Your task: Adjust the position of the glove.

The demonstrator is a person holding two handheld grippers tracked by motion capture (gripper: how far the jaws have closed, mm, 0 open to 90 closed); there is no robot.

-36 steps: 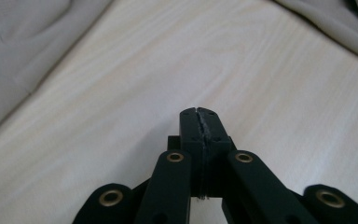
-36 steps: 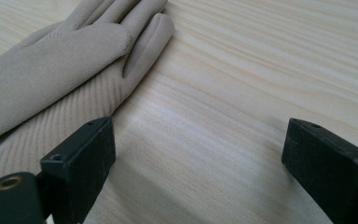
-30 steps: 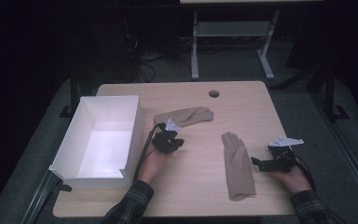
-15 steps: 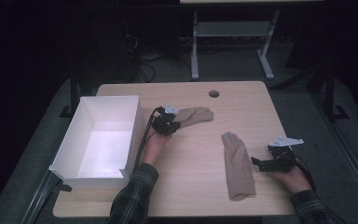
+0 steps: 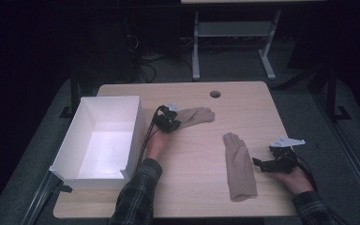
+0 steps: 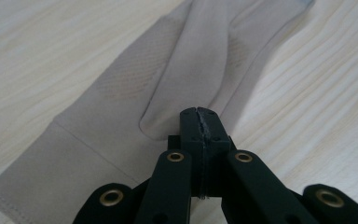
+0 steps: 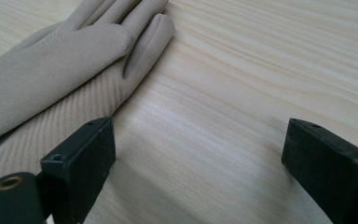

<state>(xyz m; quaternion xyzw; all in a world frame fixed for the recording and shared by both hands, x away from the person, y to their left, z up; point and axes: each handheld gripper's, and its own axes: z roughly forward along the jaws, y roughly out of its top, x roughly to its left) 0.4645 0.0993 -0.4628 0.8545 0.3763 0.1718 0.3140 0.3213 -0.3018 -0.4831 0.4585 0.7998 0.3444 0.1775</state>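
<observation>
From above, the table (image 5: 187, 192) carries two beige gloves and a white box (image 5: 104, 140) at its left side; the far glove (image 5: 194, 115) lies just right of the box, fingers pointing right, and the left gripper (image 5: 168, 123) sits at its cuff end; the near glove (image 5: 239, 166) lies lengthwise toward the right, fingers pointing away from the person, and the right gripper (image 5: 267, 165) rests just beside it on its right, held low over the wood.

The high view is too small to show how either pair of jaws stands; the gripper views settle that. The left gripper view shows the left gripper (image 6: 199, 116) with its jaws pressed together, tips over the far glove (image 6: 135, 116) near the thumb, nothing visibly pinched between them; whether the tips touch the cloth cannot be told. It also shows the glove's stitched cuff and ribbed panel, which the high view loses.

The right gripper view shows the right gripper (image 7: 198, 144) spread wide over bare wood; its left jaw stands at the edge of the near glove (image 7: 51, 79), the right jaw well clear of it.
</observation>
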